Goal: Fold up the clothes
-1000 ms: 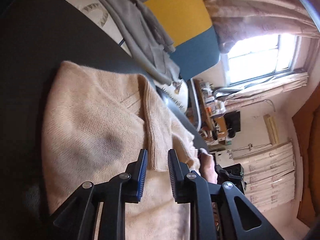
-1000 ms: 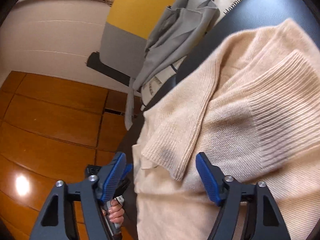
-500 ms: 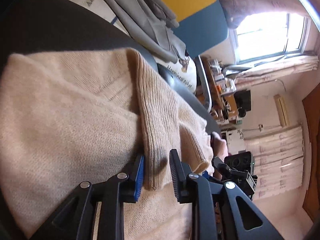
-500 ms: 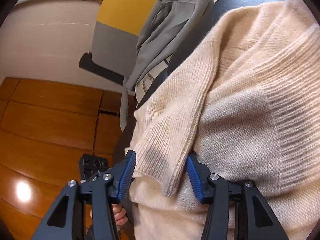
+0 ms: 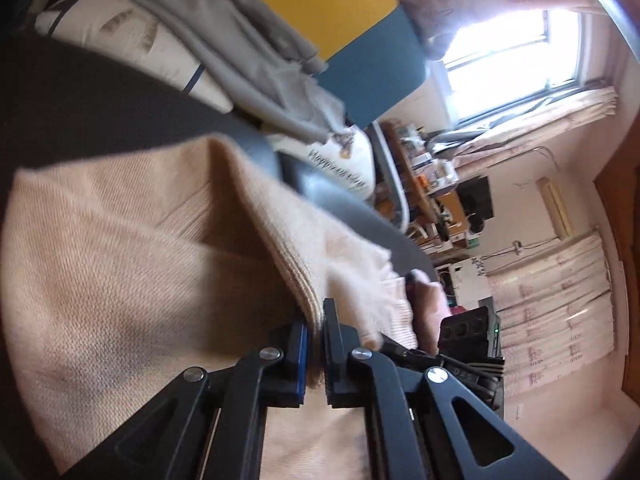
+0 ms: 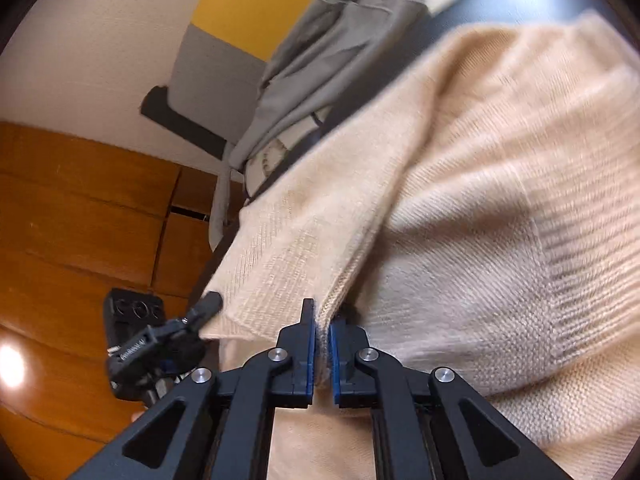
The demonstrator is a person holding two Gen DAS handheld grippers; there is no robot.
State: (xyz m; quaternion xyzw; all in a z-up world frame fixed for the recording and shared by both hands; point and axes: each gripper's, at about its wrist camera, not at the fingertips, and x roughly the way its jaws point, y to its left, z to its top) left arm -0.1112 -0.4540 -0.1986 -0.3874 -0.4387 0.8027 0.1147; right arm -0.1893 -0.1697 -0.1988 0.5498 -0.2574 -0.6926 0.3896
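Here both the left claw [image 5: 316, 344] and right claw [image 6: 322, 344] pinch the cream sweater's [image 6: 480, 240] folded edge

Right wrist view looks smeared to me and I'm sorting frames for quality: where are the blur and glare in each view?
Right wrist view: the beige sweater is motion-blurred, worst toward the top right; glare spot on the wooden floor. Left wrist view: sweater edge blurred, window blown out white.

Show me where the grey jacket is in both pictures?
Left wrist view: the grey jacket lies at the top left, draped over a printed cushion.
Right wrist view: the grey jacket hangs at top centre.
Shared landmark: the yellow panel right behind it.
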